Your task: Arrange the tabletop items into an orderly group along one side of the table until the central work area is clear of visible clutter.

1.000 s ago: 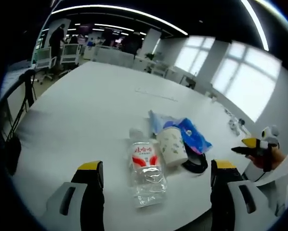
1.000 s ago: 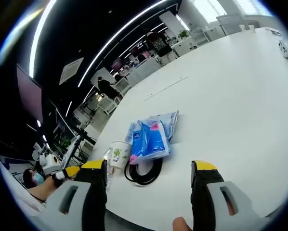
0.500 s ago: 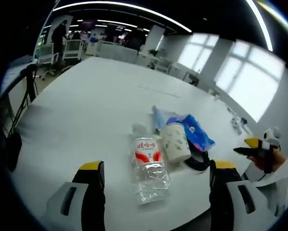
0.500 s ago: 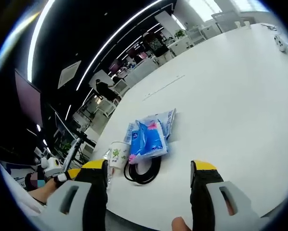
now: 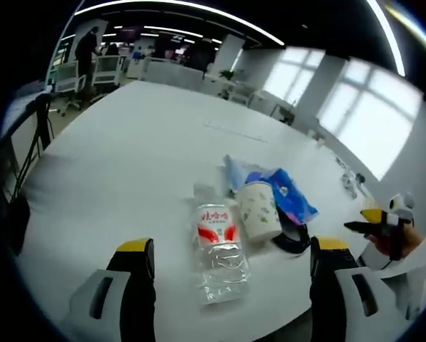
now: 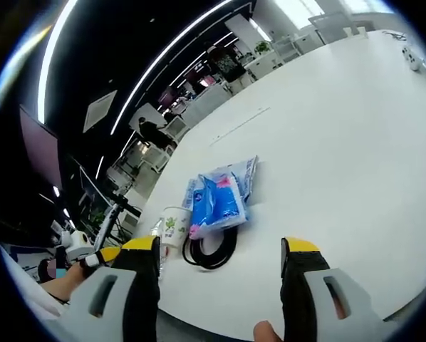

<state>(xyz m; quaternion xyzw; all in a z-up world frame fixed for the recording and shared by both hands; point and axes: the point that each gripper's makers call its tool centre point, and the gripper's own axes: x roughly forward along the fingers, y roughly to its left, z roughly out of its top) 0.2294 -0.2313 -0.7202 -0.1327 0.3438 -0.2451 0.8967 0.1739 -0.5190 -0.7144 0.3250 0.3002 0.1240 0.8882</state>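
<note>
A clear water bottle (image 5: 217, 245) with a red label lies on the white table (image 5: 127, 157) between my left gripper's (image 5: 227, 260) open jaws. A paper cup (image 5: 258, 210) with green print stands right of it, then a coiled black cable (image 5: 293, 239) and blue packets (image 5: 288, 196). My right gripper (image 6: 220, 256) is open above the near table edge; the cable (image 6: 209, 251), blue packets (image 6: 220, 199) and cup (image 6: 172, 226) sit just ahead of it. The other gripper (image 5: 380, 221) shows at the right of the left gripper view, held by a hand.
A wide bare stretch of table (image 6: 341, 142) runs beyond the items. Small white objects (image 6: 412, 60) lie at its far corner. Office chairs (image 5: 70, 82) and desks stand past the far edge, with a person (image 5: 85, 53) among them. A black stand (image 5: 35, 135) is beside the table's left edge.
Both views have shifted only slightly with the hands. The items lie where they were and both grippers stay open.
</note>
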